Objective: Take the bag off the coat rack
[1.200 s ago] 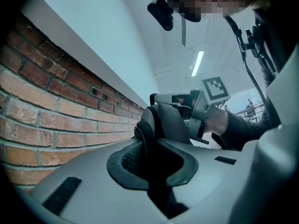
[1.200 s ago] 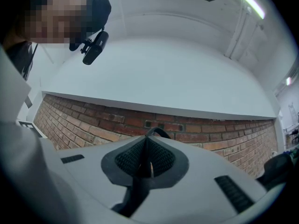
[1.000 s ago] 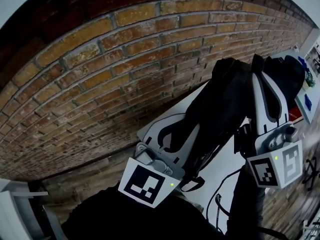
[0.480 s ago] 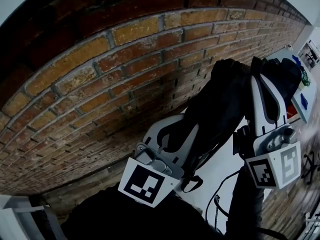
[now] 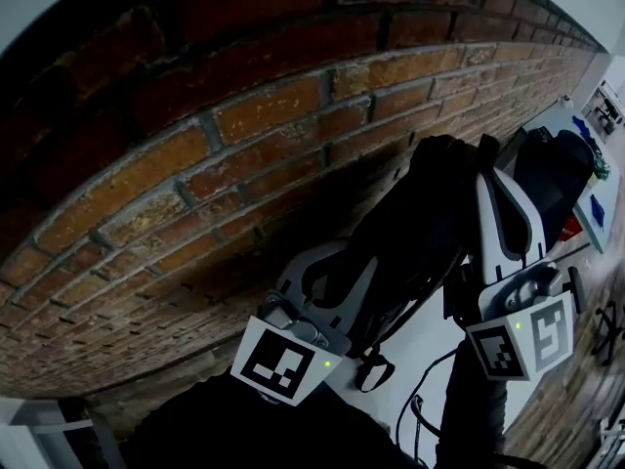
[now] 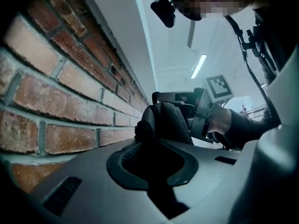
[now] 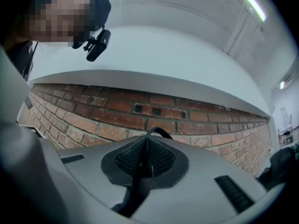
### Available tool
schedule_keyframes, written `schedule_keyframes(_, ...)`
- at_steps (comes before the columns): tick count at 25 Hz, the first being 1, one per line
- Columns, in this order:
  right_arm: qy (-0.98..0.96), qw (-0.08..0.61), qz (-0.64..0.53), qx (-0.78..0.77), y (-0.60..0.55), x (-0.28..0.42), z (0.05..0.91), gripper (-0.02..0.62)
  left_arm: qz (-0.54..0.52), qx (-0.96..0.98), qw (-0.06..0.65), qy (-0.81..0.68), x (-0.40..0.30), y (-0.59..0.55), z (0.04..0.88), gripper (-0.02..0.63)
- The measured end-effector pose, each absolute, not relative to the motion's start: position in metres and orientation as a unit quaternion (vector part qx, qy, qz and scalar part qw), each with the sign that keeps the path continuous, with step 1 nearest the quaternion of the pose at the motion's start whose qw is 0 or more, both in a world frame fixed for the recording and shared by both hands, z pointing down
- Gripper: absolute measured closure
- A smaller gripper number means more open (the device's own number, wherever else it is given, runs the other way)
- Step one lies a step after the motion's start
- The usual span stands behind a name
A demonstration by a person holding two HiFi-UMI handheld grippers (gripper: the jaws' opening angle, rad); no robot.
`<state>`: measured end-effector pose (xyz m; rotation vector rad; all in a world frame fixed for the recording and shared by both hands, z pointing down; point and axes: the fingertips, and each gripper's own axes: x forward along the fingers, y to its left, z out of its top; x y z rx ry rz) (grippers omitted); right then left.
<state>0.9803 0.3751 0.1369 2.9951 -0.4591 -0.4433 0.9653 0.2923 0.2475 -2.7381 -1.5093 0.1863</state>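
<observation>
Bag (image 5: pixel 430 203) looks soft, slack: left gripper (image 6: pixel 152 162) clamps bunched fabric, right gripper (image 7: pixel 144 161) pinches the strap (image 7: pixel 159 133), probably the surer hold.

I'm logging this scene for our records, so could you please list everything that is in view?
brick wall: one, red-brown, behind and to the left of everything
bag: one, black, held in front of the wall between both tools
strap: one loop, black, poking out past the right tool's jaws
white surface: one, white, below the bag
ceiling lights: at least two, white, overhead
blue things: too small to count, far right edge of the head view
left tool: one, grey, jaws shut on the bag's fabric
right tool: one, grey, jaws shut on the strap
person's hand: one, on the right tool, seen from the left gripper view
</observation>
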Motion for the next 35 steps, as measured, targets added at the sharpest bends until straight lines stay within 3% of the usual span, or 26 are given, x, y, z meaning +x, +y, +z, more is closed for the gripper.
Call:
schedule_keyframes(6,-0.173,0.022,-0.127,0.977,0.36,1.01,0.158,0.577,0.011,-0.892,-0.037,-0.45,0.992,0.276,0.27,0.554)
schedule_keyframes(10,-0.192,0.027,-0.115,0.974,0.342,1.038,0.171,0.575,0.007,-0.908,-0.018,-0.419,1.014,0.259,0.279,0.525)
schedule_keyframes(14,-0.217,0.032,-0.098,0.971,0.333,1.035,0.176,0.457,-0.033,-0.915,-0.018,-0.402,1.006,0.245,0.295,0.495)
schedule_keyframes(17,-0.245,0.039,-0.089,0.965,0.32,1.033,0.179,0.413,-0.045,-0.926,-0.001,-0.376,1.004,0.227,0.302,0.48)
schedule_keyframes(30,-0.282,0.023,-0.071,0.956,0.303,1.006,0.202,0.41,0.004,-0.951,-0.027,-0.309,0.972,0.197,0.272,0.476)
schedule_keyframes(35,-0.277,0.013,-0.074,0.958,0.312,0.984,0.204,0.41,0.02,-0.955,0.005,-0.296,0.956,0.196,0.272,0.476)
